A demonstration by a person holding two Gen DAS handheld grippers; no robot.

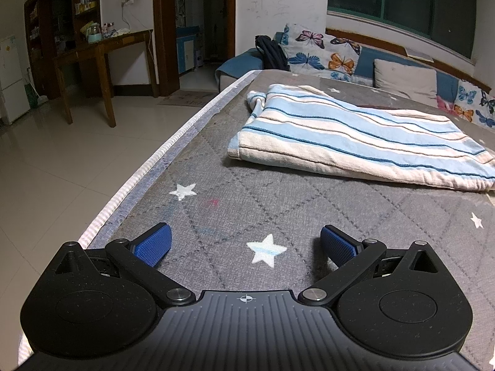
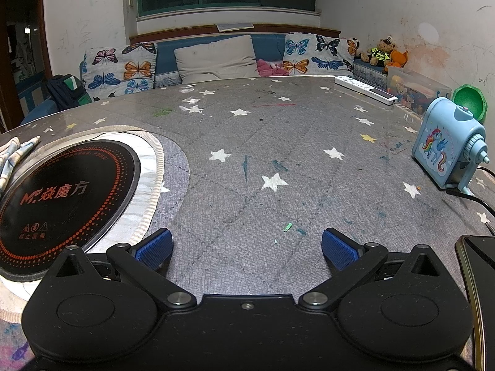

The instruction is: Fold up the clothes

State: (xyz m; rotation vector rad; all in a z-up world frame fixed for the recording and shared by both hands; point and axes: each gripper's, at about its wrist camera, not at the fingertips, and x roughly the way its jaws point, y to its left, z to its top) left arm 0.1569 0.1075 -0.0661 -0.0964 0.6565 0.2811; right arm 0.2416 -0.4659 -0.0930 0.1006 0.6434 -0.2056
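2 wrist views are filled mostly by a grey quilted table cover [image 1: 278,191] printed with white stars, and on it everything else is laid. The largest item on it is the striped garment [image 1: 355,136], a cream cloth with pale blue bands and dark blue lines, seen in the left wrist view ahead and to the right, lying flat and apparently already doubled over, its thick rounded edge turned toward the camera. In the right wrist view only a rumpled end of it [image 2: 14,154] is seen at the far left, beyond a round black induction hob [image 2: 62,198] set into the table. A blue pencil sharpener [image 2: 445,151] with a unicorn is seen at the right edge, well apart from the cloth.

The left gripper [image 1: 246,242] and the right gripper [image 2: 247,244] are both held low over bare cover, each with its blue pads spread wide and nothing between them.

A step between folds, or the end of the task, is judged to be in hand. Should another fold be wanted, both grippers would have to be carried to the near edge and its 2 corners pinched
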